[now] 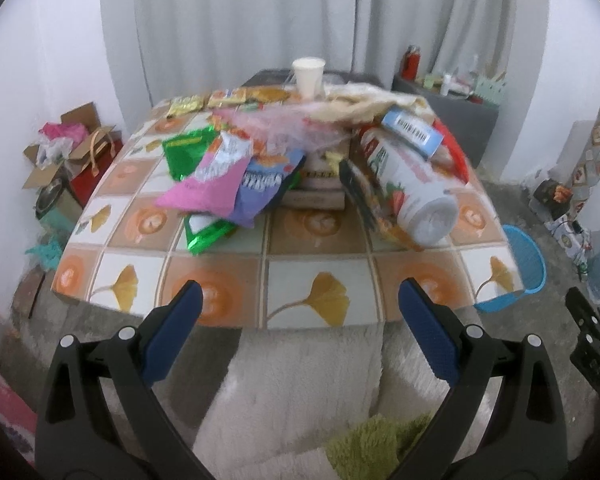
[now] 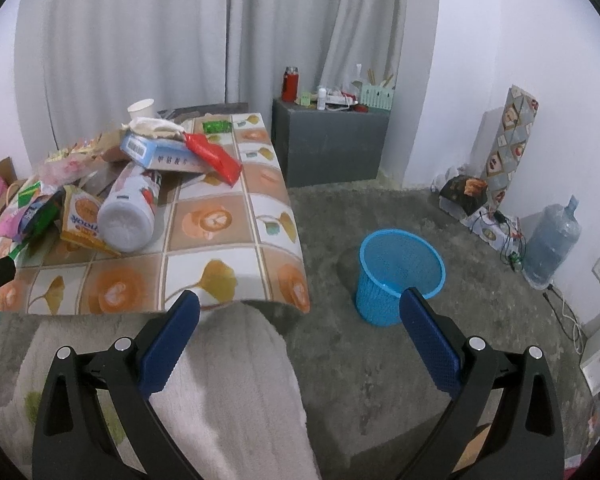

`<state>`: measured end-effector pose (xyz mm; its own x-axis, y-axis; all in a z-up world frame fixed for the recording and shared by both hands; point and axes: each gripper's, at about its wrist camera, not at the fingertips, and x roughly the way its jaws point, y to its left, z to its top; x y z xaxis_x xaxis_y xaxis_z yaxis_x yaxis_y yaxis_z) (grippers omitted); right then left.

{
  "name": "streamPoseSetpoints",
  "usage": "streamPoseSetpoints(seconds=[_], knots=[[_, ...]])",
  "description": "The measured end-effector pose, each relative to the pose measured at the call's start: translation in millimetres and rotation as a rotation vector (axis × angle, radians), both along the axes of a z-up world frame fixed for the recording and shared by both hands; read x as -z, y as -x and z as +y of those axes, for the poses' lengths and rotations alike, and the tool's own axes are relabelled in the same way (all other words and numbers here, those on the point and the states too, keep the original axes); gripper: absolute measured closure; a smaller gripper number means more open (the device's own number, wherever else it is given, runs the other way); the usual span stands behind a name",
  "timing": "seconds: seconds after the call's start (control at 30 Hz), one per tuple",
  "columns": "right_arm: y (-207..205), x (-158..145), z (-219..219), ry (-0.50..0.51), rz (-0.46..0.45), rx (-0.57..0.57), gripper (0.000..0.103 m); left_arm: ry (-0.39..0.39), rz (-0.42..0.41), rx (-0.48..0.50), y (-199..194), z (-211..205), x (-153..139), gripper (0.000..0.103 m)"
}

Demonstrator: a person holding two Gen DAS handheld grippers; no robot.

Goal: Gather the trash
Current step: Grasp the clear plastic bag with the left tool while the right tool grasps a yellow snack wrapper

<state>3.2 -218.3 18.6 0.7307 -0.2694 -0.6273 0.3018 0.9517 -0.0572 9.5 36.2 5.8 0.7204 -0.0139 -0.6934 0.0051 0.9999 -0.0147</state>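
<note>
One low worktop (image 1: 300,288) with a tile-and-ginkgo-leaf cover carries a single heap of trash, and one blue mesh wastebasket (image 2: 400,276) stands on the grey carpet just off its right corner. In the heap there is one white paper cup (image 1: 309,76) standing upright at the far edge, one large white bottle with a strawberry label (image 1: 414,184), one blue-and-white box with a barcode (image 1: 414,130), one red wrapper (image 2: 214,158), one pink snack bag (image 1: 210,182), one purple snack bag (image 1: 266,184) partly under it, at least two green foil packets (image 1: 188,150), and one orange-and-yellow carton (image 2: 82,220). The bottle lies on its side, its long axis running from the far middle of the worktop toward the near right corner, flat base facing the cameras; the barcode box rests across its upper end. The red wrapper lies with one end toward the far edge. The left gripper (image 1: 300,336) and the right gripper (image 2: 300,340) both hover short of the worktop's near edge above a pale fleecy lap, each with its jaws spread wide and holding nothing.
</note>
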Motion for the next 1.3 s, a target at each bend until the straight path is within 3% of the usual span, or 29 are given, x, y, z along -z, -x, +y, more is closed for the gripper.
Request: streamPoseSetpoints(seconds=[0.2, 0.5, 0.63, 0.77, 0.9, 1.07, 1.13, 1.3], knots=[[-12.5, -10.9, 0.4, 0.007, -0.058, -0.015, 0.005, 0.043, -0.089, 0.042, -6.5, 10.2, -13.6, 0.009], [-32.2, -10.4, 7.8, -0.055, -0.132, -0.134, 0.005, 0.24, -0.243, 0.086, -34.6, 51.4, -42.4, 0.009], [-42.3, -6.1, 8.9, -0.074, -0.13, -0.17, 0.005, 0.314, -0.251, 0.077, -58.6, 66.1, -51.5, 0.009], [-52.0, -1.6, 10.6, -0.102, -0.131, -0.214, 0.006, 0.465, -0.167, 0.061, -97.5, 86.8, -50.5, 0.009], [-58.7, -2.4, 21.4, -0.108, -0.153, -0.289, 0.006, 0.657, -0.018, 0.028, -144.9, 108.6, -33.2, 0.023], [-62.7, -5.8, 52.5, -0.081, -0.186, -0.436, 0.006, 0.836, 0.178, -0.045, -189.9, 128.4, 2.2, 0.032], [-65.5, -5.7, 71.9, -0.045, -0.195, -0.509, 0.008, 0.872, 0.223, -0.07, -199.7, 131.9, 14.2, 0.036], [-73.7, -3.9, 110.9, 0.045, -0.189, -0.633, 0.011, 0.869, 0.256, -0.099, -216.5, 132.0, 27.3, 0.039]])
